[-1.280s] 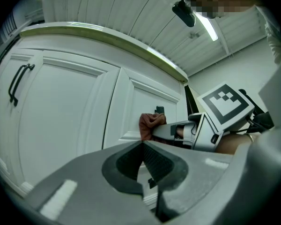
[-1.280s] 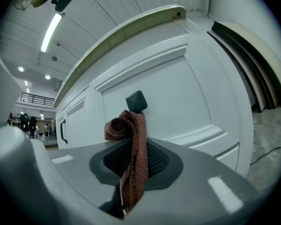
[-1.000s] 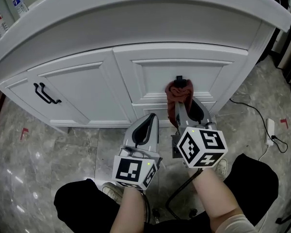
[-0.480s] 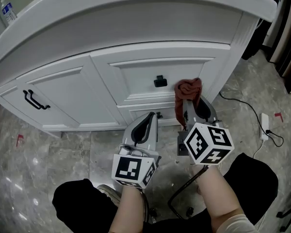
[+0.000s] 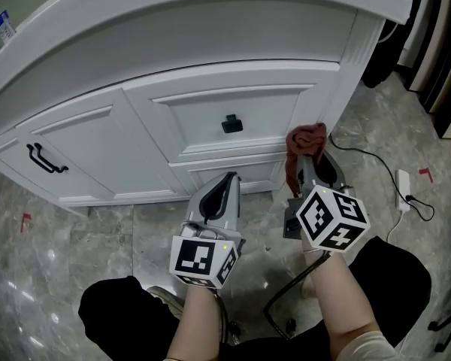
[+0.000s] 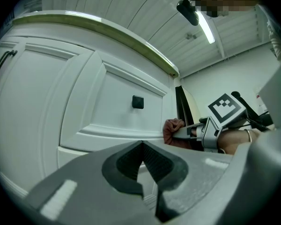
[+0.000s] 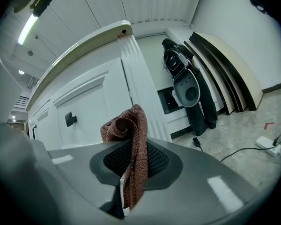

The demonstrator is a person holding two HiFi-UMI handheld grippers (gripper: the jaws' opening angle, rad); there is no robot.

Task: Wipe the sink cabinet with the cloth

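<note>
Head view: your right gripper (image 5: 310,165) pinched the reddish-brown cloth (image 5: 305,137) and held it at the right edge of the sink cabinet (image 5: 128,130) front, just right of the drawer with the black knob (image 5: 231,123); your left gripper (image 5: 221,192) hung lower, near the cabinet's base. Left gripper view: its jaws were pressed together — nothing between them. Right gripper view: the jaws clamped the cloth, whose bunched end stood up before the cabinet's corner post.

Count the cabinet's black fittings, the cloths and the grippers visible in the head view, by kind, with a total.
square knob: 1
bar handle: 1
cloth: 1
grippers: 2 (left gripper, right gripper)
Total: 5
</note>
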